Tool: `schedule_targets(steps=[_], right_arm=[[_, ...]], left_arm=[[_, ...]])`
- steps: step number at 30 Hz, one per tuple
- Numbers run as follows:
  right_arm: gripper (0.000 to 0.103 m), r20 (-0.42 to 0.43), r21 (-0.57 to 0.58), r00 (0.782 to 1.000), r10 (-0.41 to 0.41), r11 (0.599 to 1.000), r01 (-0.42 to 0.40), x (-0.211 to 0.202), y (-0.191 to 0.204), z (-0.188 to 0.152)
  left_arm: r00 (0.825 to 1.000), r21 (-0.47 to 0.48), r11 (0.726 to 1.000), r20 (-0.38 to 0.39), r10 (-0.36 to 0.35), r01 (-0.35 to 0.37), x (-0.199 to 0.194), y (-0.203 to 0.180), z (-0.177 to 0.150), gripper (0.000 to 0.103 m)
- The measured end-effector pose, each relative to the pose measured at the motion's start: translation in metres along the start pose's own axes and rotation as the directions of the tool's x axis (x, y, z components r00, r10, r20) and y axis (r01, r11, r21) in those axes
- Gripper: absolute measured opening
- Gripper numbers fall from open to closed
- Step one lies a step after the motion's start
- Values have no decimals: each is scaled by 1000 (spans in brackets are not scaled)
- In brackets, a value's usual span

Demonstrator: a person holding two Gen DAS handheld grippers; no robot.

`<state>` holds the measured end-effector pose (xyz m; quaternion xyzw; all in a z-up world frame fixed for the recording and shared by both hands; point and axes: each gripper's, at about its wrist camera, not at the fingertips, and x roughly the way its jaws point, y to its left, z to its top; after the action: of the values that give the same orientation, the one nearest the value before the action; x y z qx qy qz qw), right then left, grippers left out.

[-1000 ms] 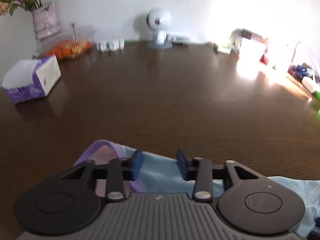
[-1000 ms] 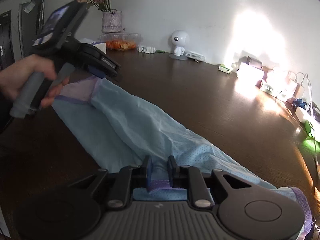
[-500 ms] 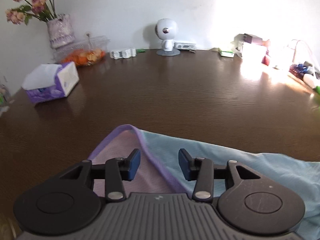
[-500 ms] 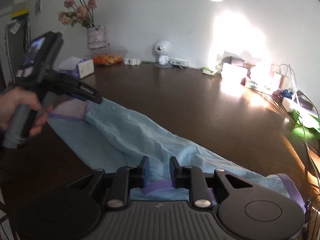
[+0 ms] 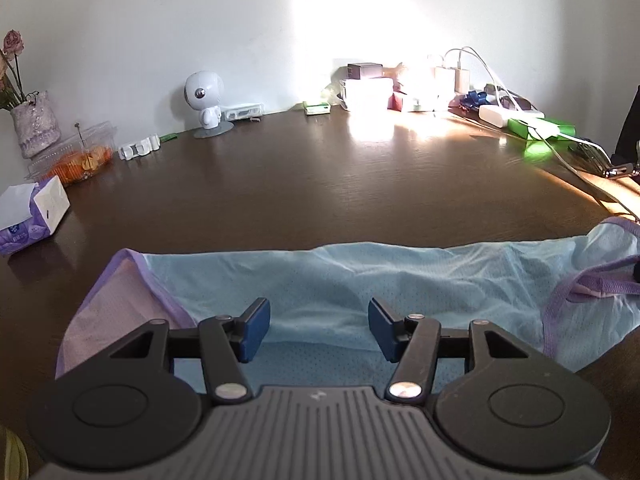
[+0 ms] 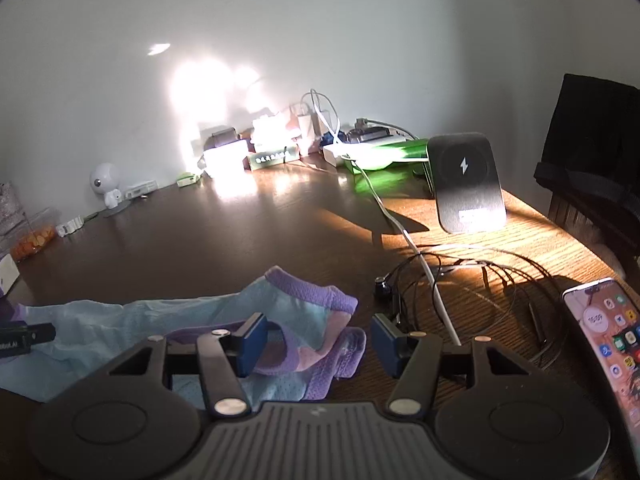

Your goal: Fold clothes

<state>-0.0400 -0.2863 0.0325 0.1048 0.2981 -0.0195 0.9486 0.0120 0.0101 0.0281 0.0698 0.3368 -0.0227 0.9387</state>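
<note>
A light blue mesh garment (image 5: 360, 280) with purple trim lies stretched flat across the dark wooden table (image 5: 320, 184). My left gripper (image 5: 319, 330) is open and empty, just above the garment's middle near its front edge. In the right wrist view the garment's bunched purple-trimmed end (image 6: 304, 320) lies under my right gripper (image 6: 320, 340), which is open and empty over that end. The tip of the left gripper shows at the far left of the right wrist view (image 6: 24, 338).
A tissue box (image 5: 34, 216), fruit container (image 5: 76, 156), flower vase (image 5: 34, 128) and white robot figure (image 5: 204, 100) line the back left. Chargers, boxes and cables (image 6: 420, 280) crowd the right, with a charging stand (image 6: 466, 182) and a phone (image 6: 612, 344).
Both grippers have opened and let go of the garment, which now lies flat. The left gripper shifted right along the cloth; the right gripper swung to the right end.
</note>
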Motion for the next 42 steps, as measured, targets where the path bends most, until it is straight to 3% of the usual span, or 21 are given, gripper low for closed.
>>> schedule_targets(steps=[2,4,8,10,12,14,16,18,21,23,25,26,29,30,32,35,37,40,42], right_arm=[[48,7,-24,1000,-23,999,23,8,6,-7],[12,6,-39,1000,-4,999,4,9,8,-9],[9,7,-56,1000,-15,998,16,11,6,5],[8,76,-88,997,-11,996,17,3,13,18],[8,148,-175,987,71,984,-44,-12,38,29],[8,144,-299,969,200,943,-150,-16,73,35],[8,55,-420,948,315,868,-264,-11,119,28],[8,-53,-486,930,365,804,-343,5,155,11],[14,-178,-534,919,351,750,-390,30,191,-12],[17,-170,-535,911,375,741,-405,19,191,-9],[41,-127,-494,890,437,750,-439,2,175,7],[43,-105,-462,883,457,764,-450,-3,165,15],[39,-114,-407,892,437,799,-443,10,151,30],[39,-147,-434,899,413,789,-434,21,155,26],[39,-256,-530,897,361,723,-443,40,174,6],[47,-261,-714,914,310,575,-399,29,203,-19],[71,-239,-807,932,273,477,-347,11,213,-20],[88,-210,-875,946,248,384,-295,-14,211,-3],[91,-213,-876,934,287,368,-313,-30,204,18]], left_arm=[[1000,4,1000,-16,1,-1,1,1,-7,56],[1000,-6,1000,-22,3,-3,-2,6,-13,56],[1000,-77,997,10,0,0,-25,25,-20,58],[999,-116,993,37,-2,7,-41,35,-22,62],[998,-147,989,53,14,-6,-53,47,-25,62],[998,-180,983,59,35,-24,-63,59,-29,62],[997,-204,978,53,57,-46,-70,69,-34,63],[996,-217,973,24,83,-76,-70,78,-41,65],[994,-237,965,-35,106,-111,-64,90,-52,68],[992,-264,957,-58,109,-120,-61,99,-61,68],[991,-292,948,-62,115,-128,-60,105,-66,68],[991,-300,945,-64,119,-132,-58,107,-66,68],[991,-300,945,-71,115,-131,-51,108,-65,68],[991,-296,947,-72,112,-129,-50,108,-65,68],[990,-282,950,-71,118,-134,-48,104,-64,69],[992,-277,953,-69,104,-119,-48,101,-62,70],[992,-273,955,-69,102,-117,-48,99,-62,70],[993,-271,956,-70,99,-114,-48,99,-62,70],[993,-276,954,-67,101,-116,-48,99,-63,70]])
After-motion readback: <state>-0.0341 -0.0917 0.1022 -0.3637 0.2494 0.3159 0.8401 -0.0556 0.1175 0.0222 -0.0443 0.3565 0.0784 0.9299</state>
